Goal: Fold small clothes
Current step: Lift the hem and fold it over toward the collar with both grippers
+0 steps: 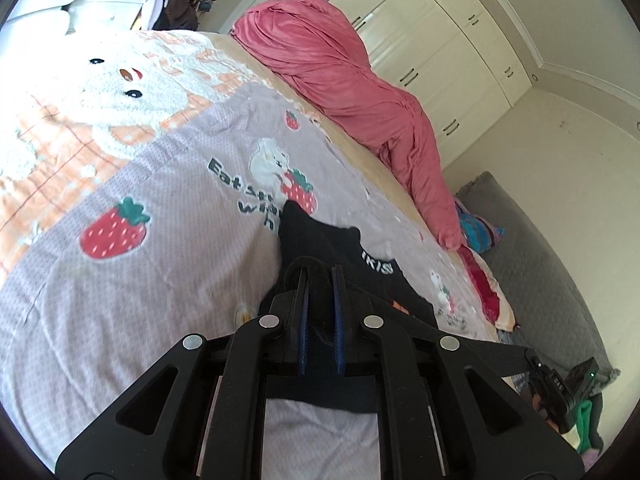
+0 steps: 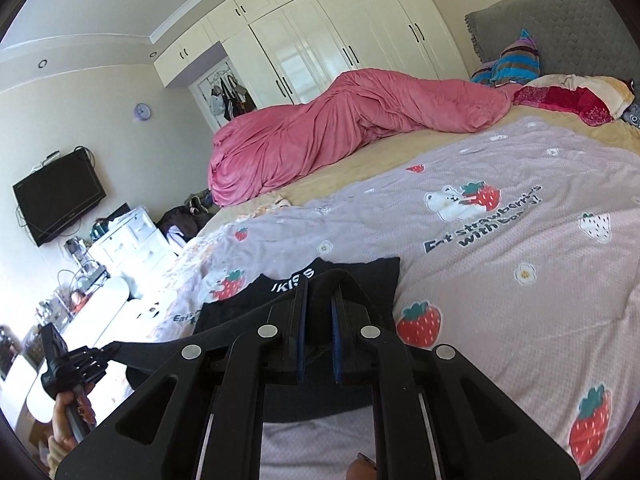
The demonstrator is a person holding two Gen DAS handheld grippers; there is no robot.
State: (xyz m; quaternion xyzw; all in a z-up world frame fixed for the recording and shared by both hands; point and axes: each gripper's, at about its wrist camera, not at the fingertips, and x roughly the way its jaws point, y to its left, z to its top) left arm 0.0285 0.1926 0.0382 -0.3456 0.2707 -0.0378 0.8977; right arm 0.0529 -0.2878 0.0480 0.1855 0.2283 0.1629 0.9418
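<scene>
A small black garment [image 1: 316, 236] with white lettering lies on the lilac strawberry-print bedspread [image 1: 160, 280]. My left gripper [image 1: 319, 276] is shut on one edge of it and holds that edge stretched. In the right wrist view the same black garment [image 2: 360, 270] lies just ahead, and my right gripper [image 2: 319, 292] is shut on its near edge. The cloth is pulled taut between the two grippers. The other gripper shows at the edge of each view, low right in the left wrist view [image 1: 560, 384] and low left in the right wrist view [image 2: 68, 364].
A bunched pink duvet [image 2: 340, 128] lies along the far side of the bed. Pillows and a striped cushion [image 2: 516, 62] sit by the grey headboard [image 2: 540, 12]. White wardrobes [image 2: 320, 32], a wall TV [image 2: 60, 196] and a cluttered white dresser [image 2: 120, 244] stand beyond the bed.
</scene>
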